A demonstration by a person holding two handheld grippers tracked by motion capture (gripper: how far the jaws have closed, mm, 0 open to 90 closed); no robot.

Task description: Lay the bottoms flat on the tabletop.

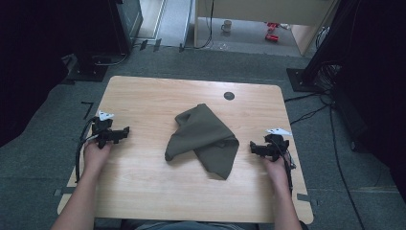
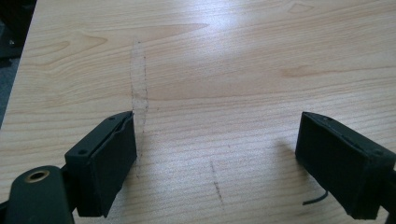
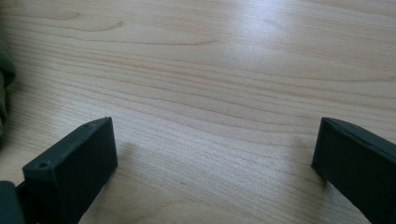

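Two black, blocky hand-held grippers, left (image 1: 125,130) and right (image 1: 253,146), are lying wide open and empty at nine and three o'clock of the crumpled olive-green cloth (image 1: 206,139) resting mid-table on pale grained wood (image 1: 143,96).

In the right gripper view, the left edge cuts off the green cloth (image 3: 3,93), leaving a sliver. Past the table (image 1: 143,91), small red things (image 1: 272,31) on the floor, maybe toys, are too tiny to tell.
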